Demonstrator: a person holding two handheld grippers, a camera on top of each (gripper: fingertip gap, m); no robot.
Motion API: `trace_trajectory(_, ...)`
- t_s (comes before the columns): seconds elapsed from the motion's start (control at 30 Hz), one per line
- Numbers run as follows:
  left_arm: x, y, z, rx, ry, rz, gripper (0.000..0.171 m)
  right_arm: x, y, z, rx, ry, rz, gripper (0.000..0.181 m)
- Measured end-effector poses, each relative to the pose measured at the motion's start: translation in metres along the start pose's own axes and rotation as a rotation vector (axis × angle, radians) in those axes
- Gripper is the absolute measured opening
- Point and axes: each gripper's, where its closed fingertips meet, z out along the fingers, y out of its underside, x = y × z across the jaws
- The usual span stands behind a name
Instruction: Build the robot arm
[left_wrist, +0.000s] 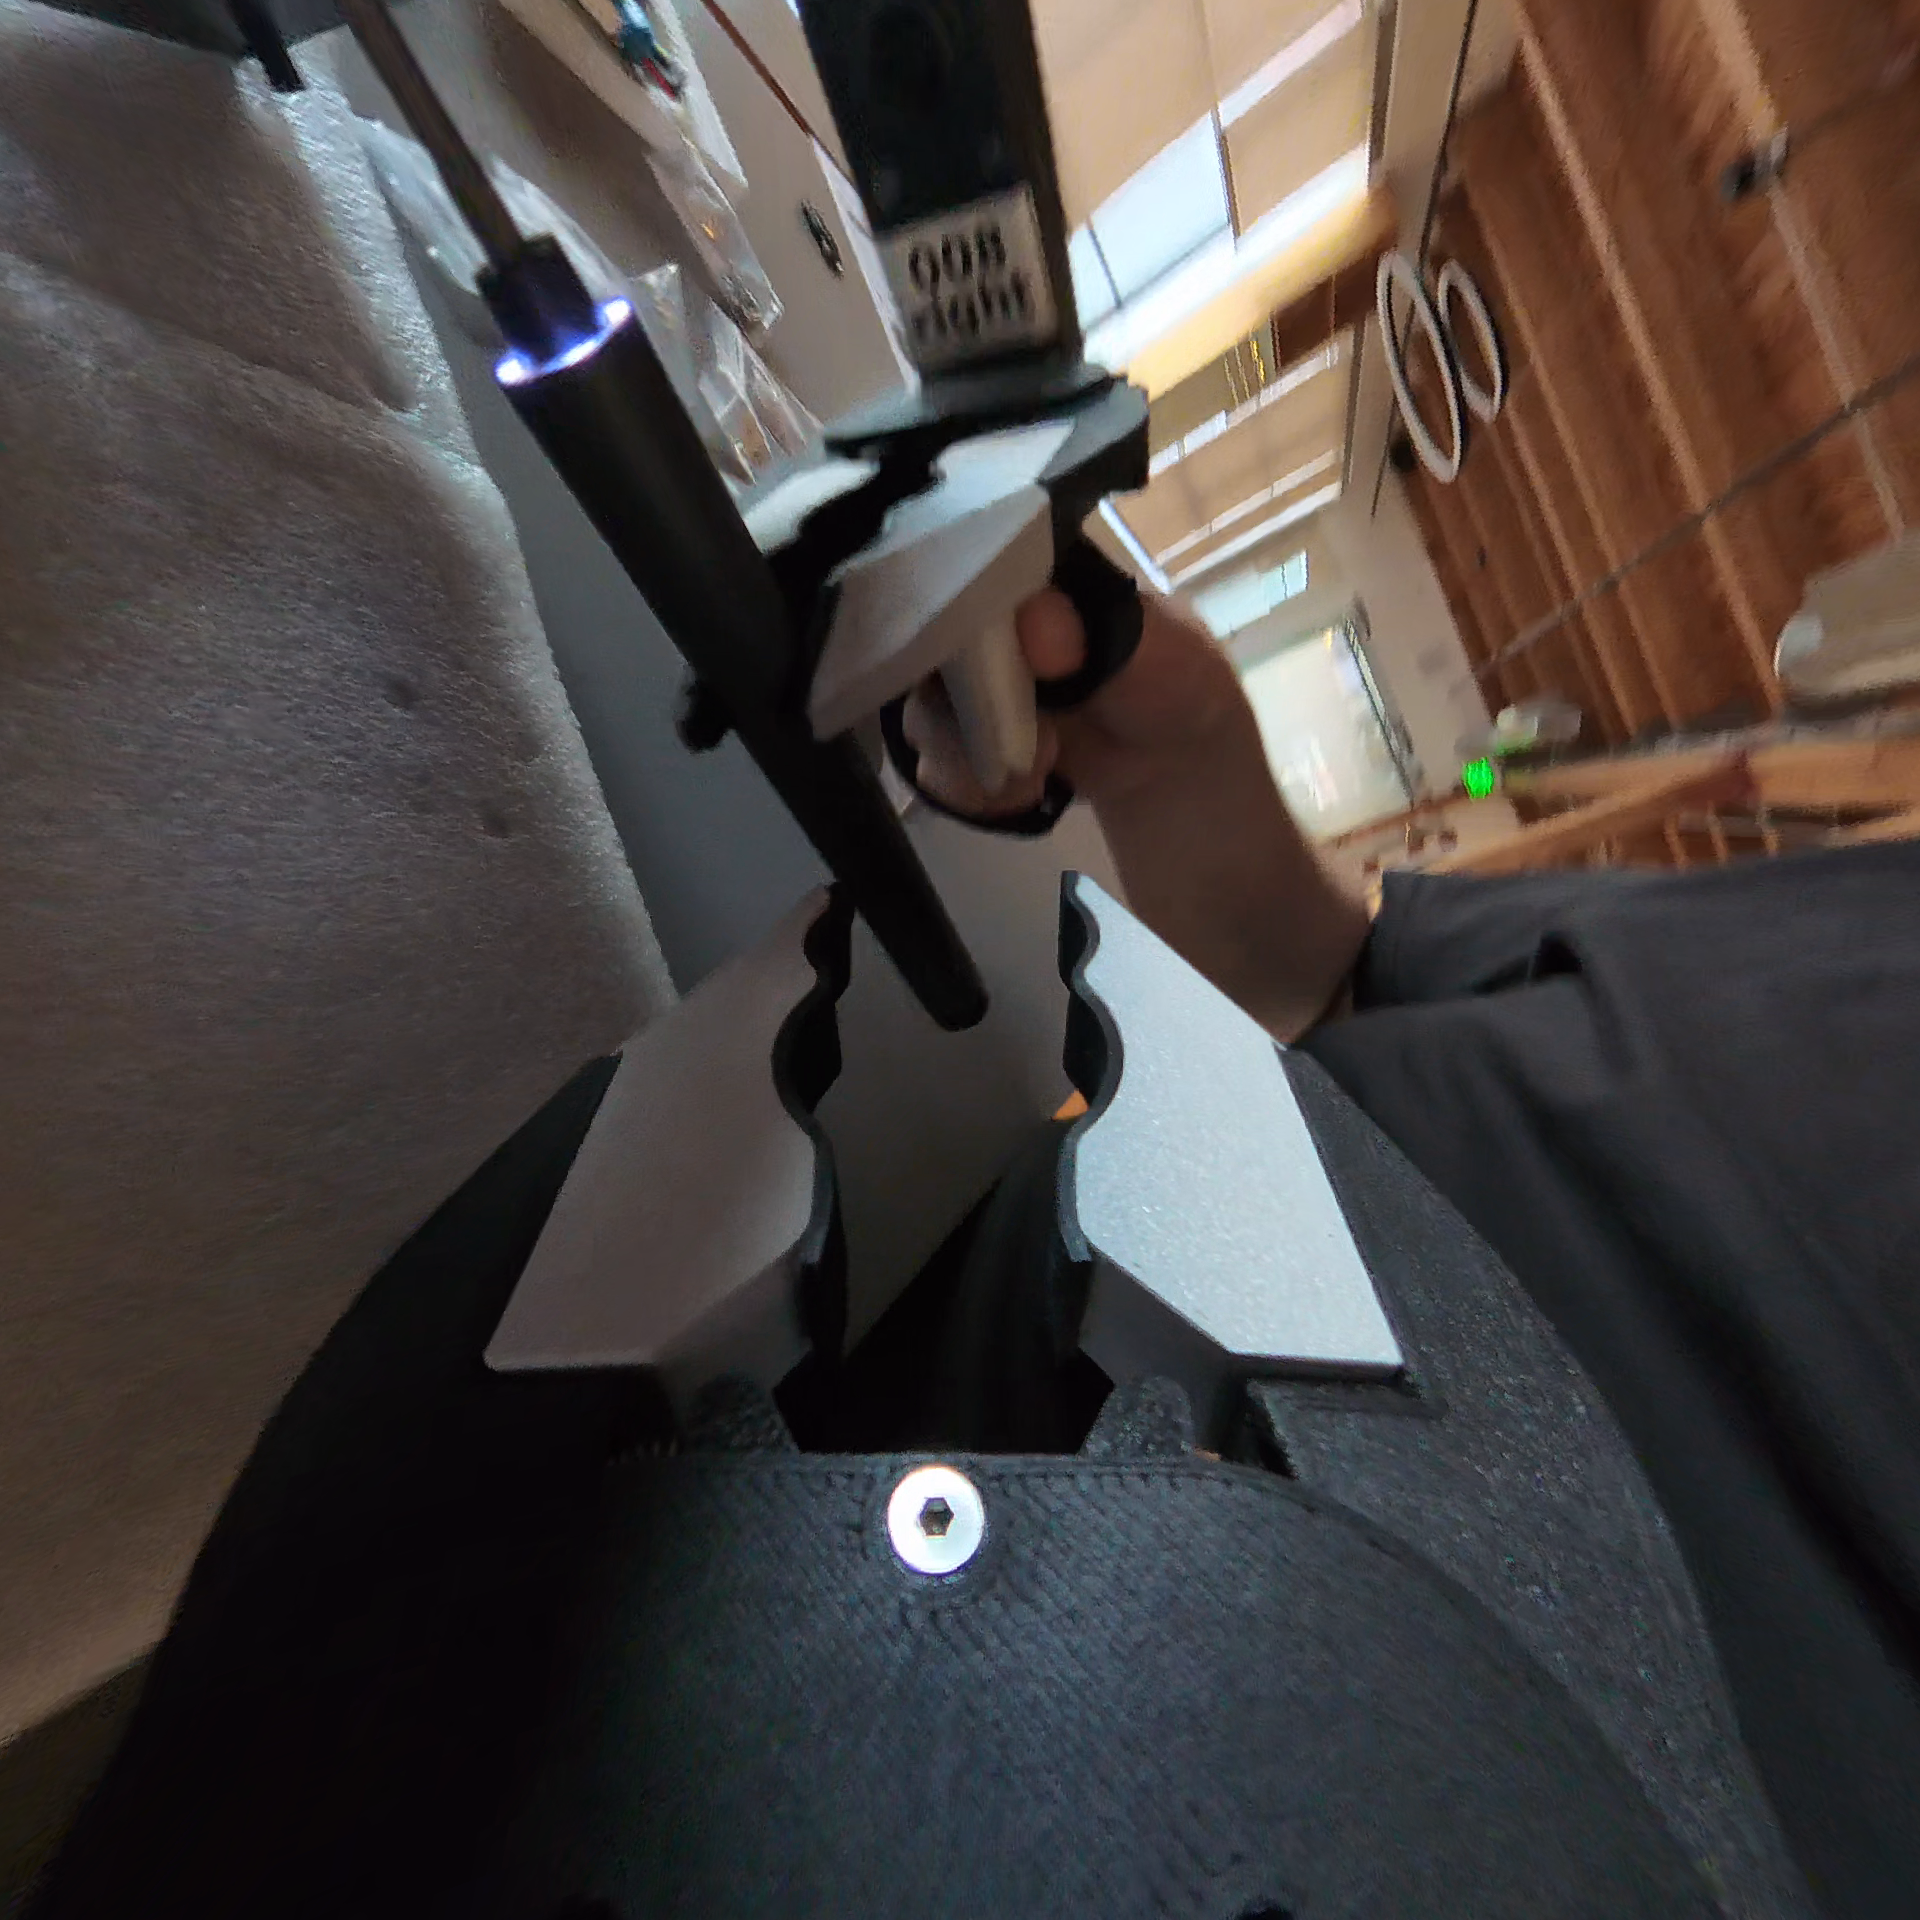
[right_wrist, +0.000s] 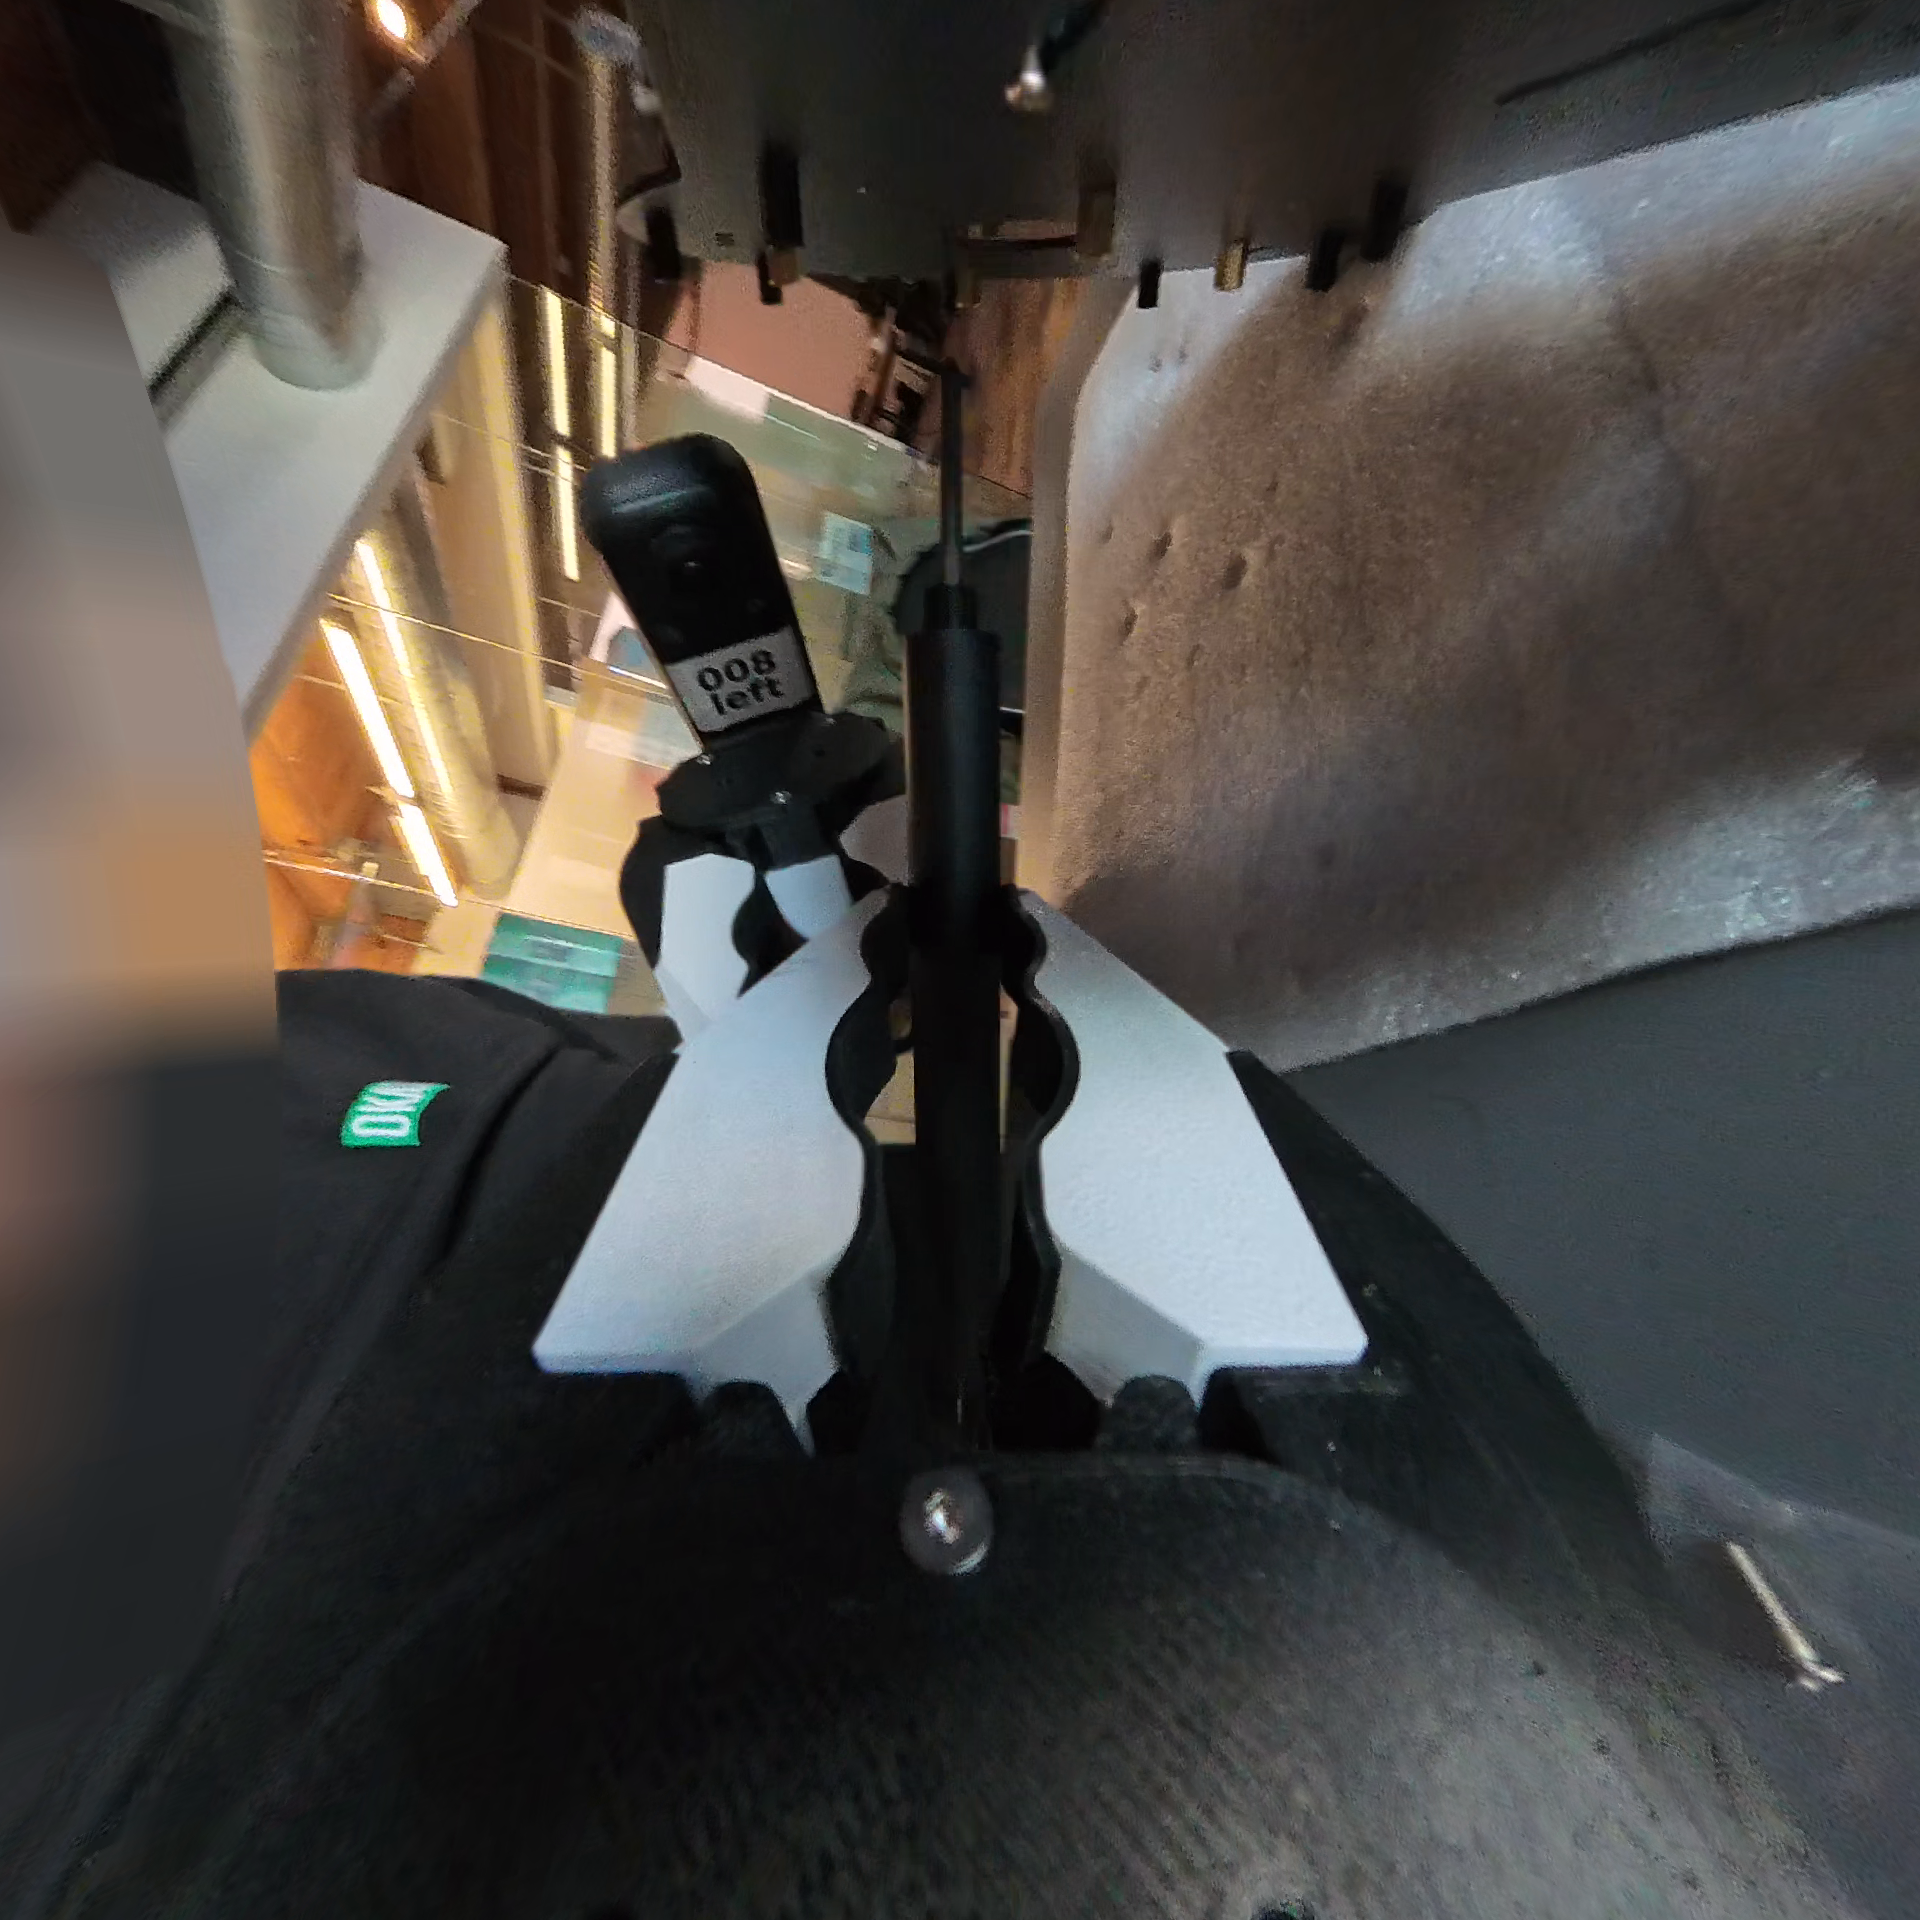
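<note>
Screwdriver (right_wrist: 954, 831), black-handled, sits clamped lengthwise between the right gripper's (right_wrist: 954, 940) jaws, its thin shaft aimed up at a grey panel (right_wrist: 935, 135) (likely to keep it aligned). The left gripper (left_wrist: 951, 925) is spread, empty, just beside the handle's butt.

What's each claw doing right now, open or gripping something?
Left claw: open, empty; the black tool's end sits just by its tips.
Right claw: shut on the black tool.
</note>
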Motion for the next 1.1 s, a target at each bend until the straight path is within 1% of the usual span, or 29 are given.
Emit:
trace_trajectory(0.07,0.0,0.003,0.0,0.012,-0.023,-0.016,0.038,-0.004,0.004,0.0,0.014,-0.053,0.009,0.016)
trace_trajectory(0.2,0.003,0.014,-0.004,0.046,-0.066,-0.027,0.036,-0.006,0.005,-0.003,0.033,-0.075,-0.016,0.015)
trace_trajectory(0.27,0.005,0.019,-0.003,0.053,-0.071,-0.029,0.037,-0.014,0.002,-0.004,0.055,-0.118,-0.008,0.015)
trace_trajectory(0.33,0.007,0.018,-0.002,0.081,-0.06,-0.025,0.042,-0.03,0.001,-0.004,0.081,-0.205,-0.001,0.015)
trace_trajectory(0.47,0.028,0.009,-0.002,0.176,0.133,-0.055,0.045,-0.054,-0.003,-0.004,0.181,-0.312,0.061,0.015)
trace_trajectory(0.53,0.034,0.008,-0.001,0.183,0.21,-0.079,0.044,-0.057,-0.002,-0.003,0.235,-0.302,0.066,0.015)
trace_trajectory(0.57,0.037,0.009,-0.001,0.181,0.241,-0.081,0.036,-0.055,-0.003,-0.002,0.27,-0.28,0.057,0.015)
trace_trajectory(0.6,0.039,0.011,-0.001,0.171,0.271,-0.078,0.017,-0.055,-0.003,-0.003,0.296,-0.266,0.048,0.015)
trace_trajectory(0.63,0.039,0.012,0.0,0.158,0.282,-0.089,0.017,-0.053,-0.002,-0.003,0.311,-0.258,0.047,0.015)
trace_trajectory(0.73,0.035,0.022,-0.001,0.09,0.289,-0.122,0.016,-0.049,0.003,-0.005,0.31,-0.255,0.03,0.017)
trace_trajectory(0.8,0.033,0.027,-0.001,0.05,0.283,-0.166,0.016,-0.048,0.004,-0.009,0.326,-0.271,0.047,0.025)
trace_trajectory(0.83,0.034,0.028,0.0,0.042,0.277,-0.186,0.016,-0.045,0.005,-0.01,0.327,-0.27,0.06,0.023)
trace_trajectory(0.87,0.036,0.028,0.001,0.044,0.277,-0.207,0.016,-0.042,0.006,-0.011,0.325,-0.259,0.067,0.015)
trace_trajectory(0.93,0.039,0.028,0.007,0.06,0.262,-0.225,0.016,-0.044,0.008,-0.014,0.301,-0.288,0.075,0.015)
trace_trajectory(1.03,0.045,0.023,0.019,0.132,0.263,-0.256,0.017,-0.045,0.009,-0.022,0.231,-0.331,0.058,0.016)
trace_trajectory(1.1,0.043,0.023,0.027,0.179,0.24,-0.272,0.017,-0.041,0.01,-0.025,0.18,-0.334,0.063,0.016)
